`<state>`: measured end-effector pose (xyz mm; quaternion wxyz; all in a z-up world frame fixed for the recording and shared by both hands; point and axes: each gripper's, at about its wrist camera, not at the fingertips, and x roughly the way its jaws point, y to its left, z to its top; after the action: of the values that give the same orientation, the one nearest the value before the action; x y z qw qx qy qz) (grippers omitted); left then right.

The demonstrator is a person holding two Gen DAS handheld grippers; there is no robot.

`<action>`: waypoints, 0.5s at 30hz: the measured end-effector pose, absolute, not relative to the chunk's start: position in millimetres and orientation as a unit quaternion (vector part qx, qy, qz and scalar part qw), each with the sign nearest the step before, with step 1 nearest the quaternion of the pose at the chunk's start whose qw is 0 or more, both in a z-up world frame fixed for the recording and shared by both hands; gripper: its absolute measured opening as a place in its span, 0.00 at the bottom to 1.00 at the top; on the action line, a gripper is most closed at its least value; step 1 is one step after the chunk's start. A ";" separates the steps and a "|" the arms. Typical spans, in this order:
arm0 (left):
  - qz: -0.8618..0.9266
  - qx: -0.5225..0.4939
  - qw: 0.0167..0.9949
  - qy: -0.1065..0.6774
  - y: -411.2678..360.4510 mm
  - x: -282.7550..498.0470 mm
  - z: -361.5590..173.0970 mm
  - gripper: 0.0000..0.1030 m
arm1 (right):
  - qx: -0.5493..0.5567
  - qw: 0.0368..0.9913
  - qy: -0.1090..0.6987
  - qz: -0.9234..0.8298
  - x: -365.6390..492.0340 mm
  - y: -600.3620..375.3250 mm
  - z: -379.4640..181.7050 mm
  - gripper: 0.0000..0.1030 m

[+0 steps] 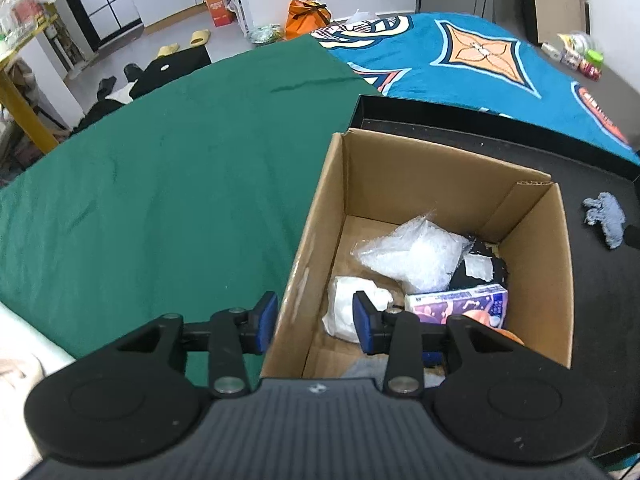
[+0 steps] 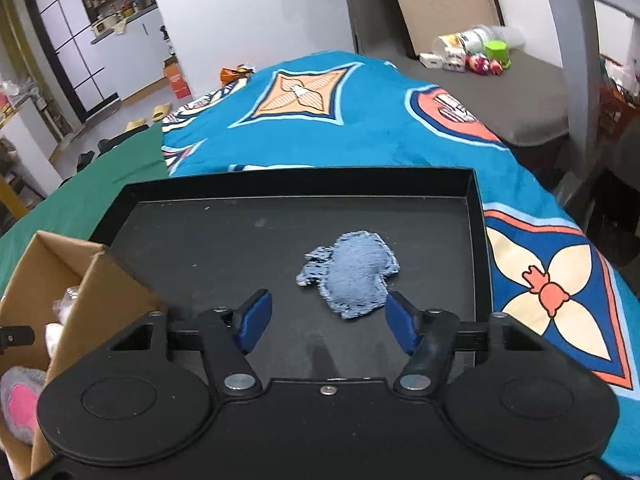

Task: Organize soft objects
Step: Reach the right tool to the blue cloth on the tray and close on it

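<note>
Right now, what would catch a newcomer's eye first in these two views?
The open cardboard box, on the black tray's left side, already holds a clear plastic bag and other soft items. One denim scrap lies alone on the tray, just beyond the right gripper.

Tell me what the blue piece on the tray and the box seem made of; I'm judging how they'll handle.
Blue piece: looks like faded denim, matte, with frayed, fuzzy edges; likely a soft stitched patch or small pad. Box: corrugated cardboard, plain brown and matte; the fluting shows along a torn top edge. Black tray: smooth, slightly dusty, metal or plastic, hard to tell.
</note>
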<state>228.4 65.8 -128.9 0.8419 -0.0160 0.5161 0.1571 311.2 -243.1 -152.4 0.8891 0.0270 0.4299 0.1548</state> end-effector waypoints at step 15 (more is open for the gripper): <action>0.165 0.020 0.837 0.521 52.9 247.5 -132.2 0.49 | 0.052 0.888 0.438 0.132 336.9 -250.6 -177.7 0.57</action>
<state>247.5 52.9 -132.2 0.8370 0.0197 0.5212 0.1655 336.9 -250.6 -177.7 0.8875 0.0520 0.4382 0.1325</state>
